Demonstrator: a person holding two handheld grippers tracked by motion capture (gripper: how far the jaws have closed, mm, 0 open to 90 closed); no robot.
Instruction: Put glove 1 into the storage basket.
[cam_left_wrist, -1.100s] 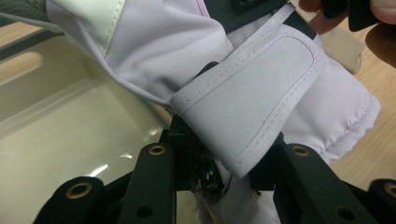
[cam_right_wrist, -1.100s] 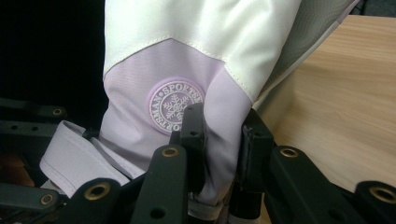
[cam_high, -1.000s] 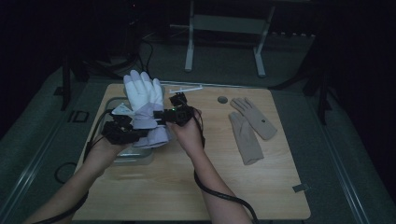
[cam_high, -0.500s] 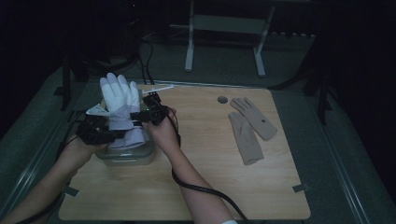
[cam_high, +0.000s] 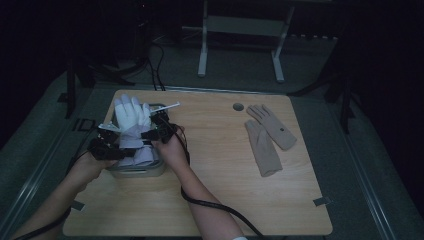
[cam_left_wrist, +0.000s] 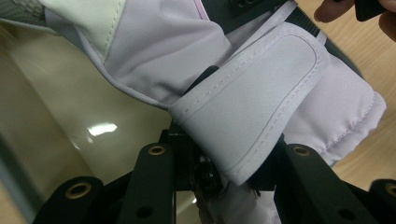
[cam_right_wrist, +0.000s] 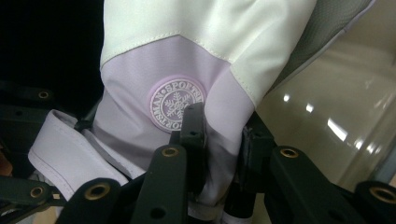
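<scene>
The left gripper (cam_left_wrist: 224, 154) is closed on the cuff strap of a white and lilac ski glove (cam_high: 131, 125), and the right gripper (cam_right_wrist: 219, 140) is pinched on the lilac fabric of the same glove just under its round snowflake badge. Between them the glove hangs cuff-down, its fingers pointing up and away, directly above a clear plastic container (cam_high: 142, 170) at the near left of the worktop (cam_high: 225, 195). In both gripper views the container's glossy inside wall lies right behind the glove, so the cuff seems to be at or just inside the rim, though I cannot tell whether it touches the bottom. By my reading the pick-up and carry are done; what is left is lowering the glove in, folding its fingers below the rim, and letting go. A pair of beige gloves (cam_high: 270, 135) lies well apart at the far right, untouched.
</scene>
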